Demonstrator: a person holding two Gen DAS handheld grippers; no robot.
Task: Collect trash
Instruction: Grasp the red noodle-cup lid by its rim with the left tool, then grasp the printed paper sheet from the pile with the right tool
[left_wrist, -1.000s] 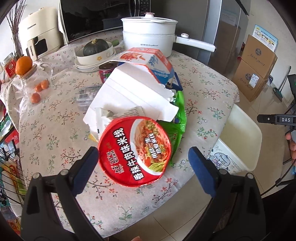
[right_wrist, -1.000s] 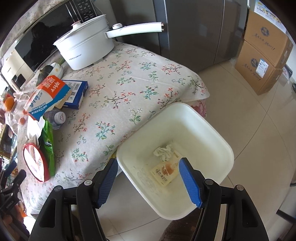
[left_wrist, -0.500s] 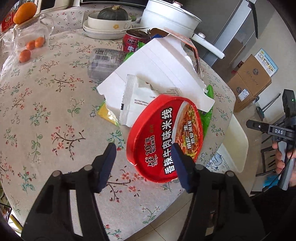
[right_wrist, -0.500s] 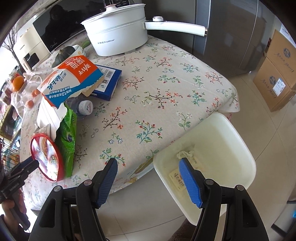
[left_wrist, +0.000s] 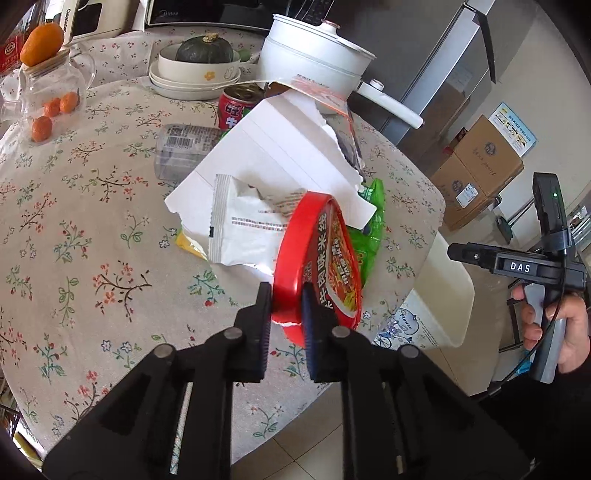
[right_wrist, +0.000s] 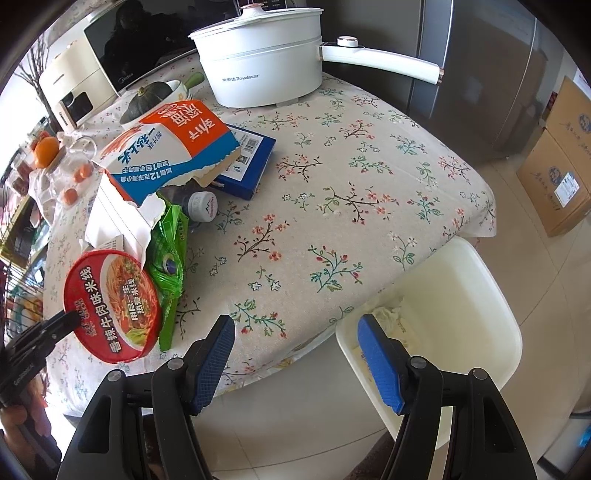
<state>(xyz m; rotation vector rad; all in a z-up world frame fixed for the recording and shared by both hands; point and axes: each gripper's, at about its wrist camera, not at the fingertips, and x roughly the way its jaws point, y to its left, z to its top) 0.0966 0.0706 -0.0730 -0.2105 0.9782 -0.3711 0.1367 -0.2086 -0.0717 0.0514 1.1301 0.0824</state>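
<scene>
My left gripper (left_wrist: 286, 306) is shut on the rim of a red instant noodle bowl (left_wrist: 317, 258), tilted on edge at the table's front edge; it also shows in the right wrist view (right_wrist: 112, 306). Behind it lie a white wrapper (left_wrist: 247, 229), a torn white carton (left_wrist: 280, 158) and a green snack bag (left_wrist: 369, 229). My right gripper (right_wrist: 295, 354) is open and empty, between the table edge and a white bin (right_wrist: 458, 310) on the floor holding crumpled paper (right_wrist: 388, 314).
On the floral tablecloth (right_wrist: 351, 184) stand a white pot (right_wrist: 262, 55), a blue box (right_wrist: 247, 162), a bottle (right_wrist: 201, 206), a red can (left_wrist: 236, 107), a bowl with a squash (left_wrist: 199, 62) and a glass jar (left_wrist: 48, 96). Cardboard boxes (right_wrist: 557, 162) stand on the floor.
My left gripper has closed on the noodle bowl's rim and tipped it on edge. My right gripper has moved left, towards the table edge, staying open.
</scene>
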